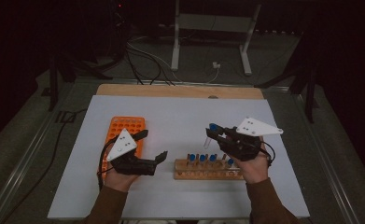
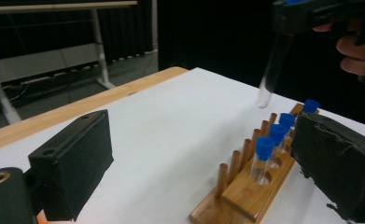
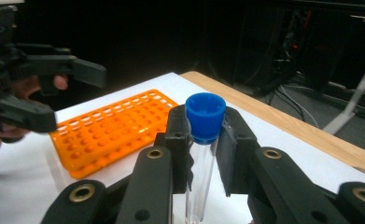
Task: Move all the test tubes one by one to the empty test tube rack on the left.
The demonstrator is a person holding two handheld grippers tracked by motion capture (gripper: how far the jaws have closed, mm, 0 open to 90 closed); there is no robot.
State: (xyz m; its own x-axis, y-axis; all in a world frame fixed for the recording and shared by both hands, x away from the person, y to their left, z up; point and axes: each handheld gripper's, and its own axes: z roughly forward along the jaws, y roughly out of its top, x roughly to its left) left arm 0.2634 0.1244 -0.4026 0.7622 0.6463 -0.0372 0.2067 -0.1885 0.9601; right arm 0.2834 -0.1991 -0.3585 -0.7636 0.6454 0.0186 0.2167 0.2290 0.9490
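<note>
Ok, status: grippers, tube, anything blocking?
Right gripper shut on blue-capped tube, lifted above wooden rack. Left gripper open, empty. Orange rack unobstructed.

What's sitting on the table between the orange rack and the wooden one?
Nothing rests there: the high view shows bare white sheet between orange rack and wooden rack.

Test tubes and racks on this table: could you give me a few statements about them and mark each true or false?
1. The right gripper is shut on a clear tube with a blue cap. True.
2. The left gripper holds a tube as well. False: its jaws are open with nothing between them.
3. The orange rack is full of tubes. False: the holes that show are empty.
4. Several blue-capped tubes stand in the wooden rack. True.
5. The held tube is still seated in the wooden rack. False: it hangs in the air above the table.
</note>
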